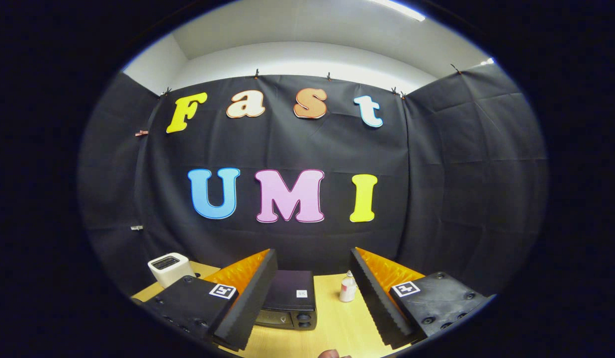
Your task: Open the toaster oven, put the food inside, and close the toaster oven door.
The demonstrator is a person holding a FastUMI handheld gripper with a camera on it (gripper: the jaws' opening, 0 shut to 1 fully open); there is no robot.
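black and boxy, the toaster oven [290,301] sits on the pale wooden table [337,323] with its door shut, just ahead of the gripper [313,291] and showing in the gap between the fingers, nearer the left one. the gripper's fingers are spread wide apart and hold nothing. a small white bottle [347,287] stands just right of the oven, and a white boxy appliance [170,269] sits off to its left.

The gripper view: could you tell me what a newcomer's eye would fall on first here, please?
Most striking is the open gripper, its two fingers spread wide above the wooden table. Between them sits the dark toaster oven, door apparently shut, with a small white bottle beside it, near the other finger. A white boxy appliance stands beyond the fingers, by the black cloth wall.
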